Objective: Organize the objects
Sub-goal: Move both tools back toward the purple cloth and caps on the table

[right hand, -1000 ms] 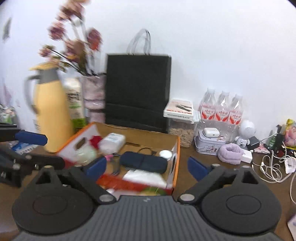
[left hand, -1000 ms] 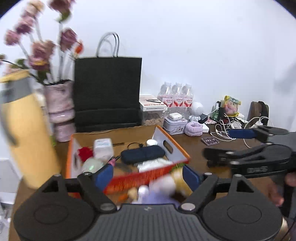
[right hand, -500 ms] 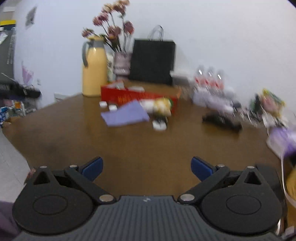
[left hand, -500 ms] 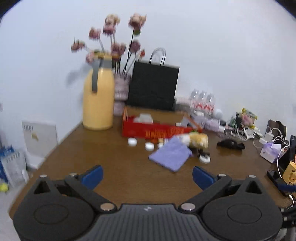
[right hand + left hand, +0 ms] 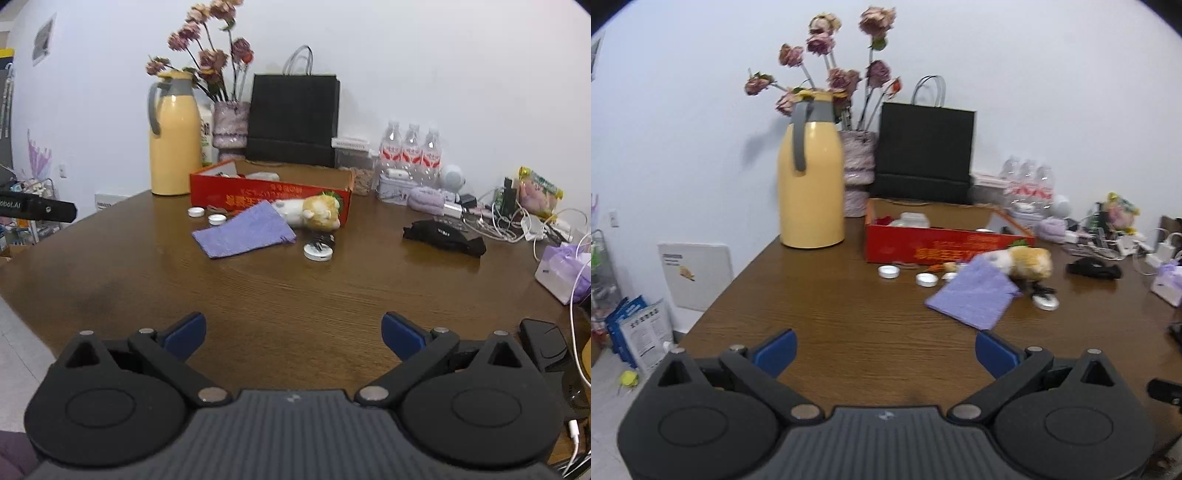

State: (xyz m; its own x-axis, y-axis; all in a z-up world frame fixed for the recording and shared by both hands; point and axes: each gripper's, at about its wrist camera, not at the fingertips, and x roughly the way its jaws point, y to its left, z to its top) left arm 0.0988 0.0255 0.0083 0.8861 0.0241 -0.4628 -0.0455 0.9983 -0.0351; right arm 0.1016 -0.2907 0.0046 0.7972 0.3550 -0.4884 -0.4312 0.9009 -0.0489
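Both claws, left claw (image 5: 884,350) and right claw (image 5: 293,334), are hanging wide apart and empty over the counter's (image 5: 295,288) near edge. The plush toy (image 5: 308,212) is lying on its side against the red box's (image 5: 266,195) front wall, long axis running along that wall, head pointing toward the counter's right edge, the purple cloth (image 5: 243,230) touching it.

A plain white wall (image 5: 1052,92) is seen behind a dark wooden table (image 5: 849,325), evenly lit. Pale floor (image 5: 605,402) is visible at the left, where a white panel (image 5: 694,275) is leaned against the wall beside a wire rack (image 5: 602,266).
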